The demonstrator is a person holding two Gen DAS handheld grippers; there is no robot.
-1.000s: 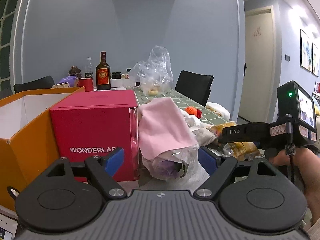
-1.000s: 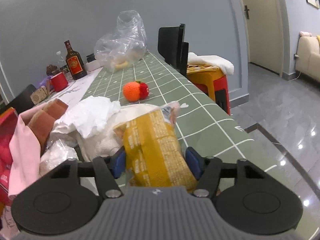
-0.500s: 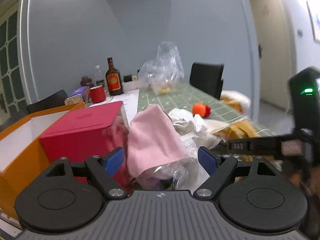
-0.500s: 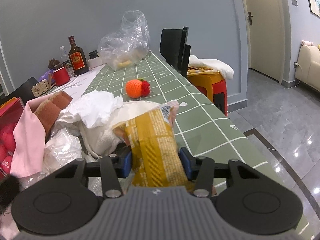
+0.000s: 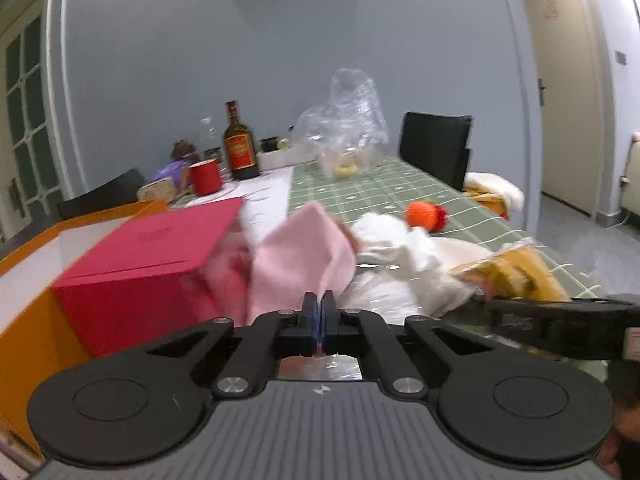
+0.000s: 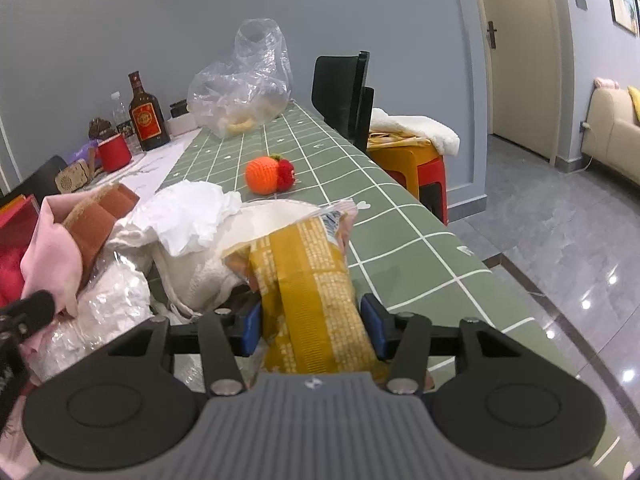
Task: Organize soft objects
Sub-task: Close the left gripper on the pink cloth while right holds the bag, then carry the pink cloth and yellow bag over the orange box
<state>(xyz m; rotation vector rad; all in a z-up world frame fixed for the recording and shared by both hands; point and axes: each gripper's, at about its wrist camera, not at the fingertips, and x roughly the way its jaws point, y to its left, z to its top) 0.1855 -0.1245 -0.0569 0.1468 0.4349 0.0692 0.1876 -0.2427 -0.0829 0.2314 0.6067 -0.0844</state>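
On the green checked tablecloth (image 6: 400, 216), the soft pile lies near left. The pink cloth (image 5: 304, 248) drapes beside the red box (image 5: 148, 256); the left gripper (image 5: 319, 312) is pinched fully together at its lower edge, seemingly catching it. Lift slowly. The right gripper (image 6: 312, 322), half open, clamps the yellow snack packet (image 6: 308, 280); squeeze gently.

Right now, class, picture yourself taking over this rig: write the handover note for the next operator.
Left tool: shut at the lower edge of the pink cloth; whether it has pinched the cloth cannot be told.
Right tool: shut on the yellow packet, which is low over the table.
Things: white cloths heaped between the pink cloth and the packet; knitted orange toy alone farther up the table; red box and open orange box to the left.
Done: nothing visibly put away.
Left: sort the whole heap and the toy.
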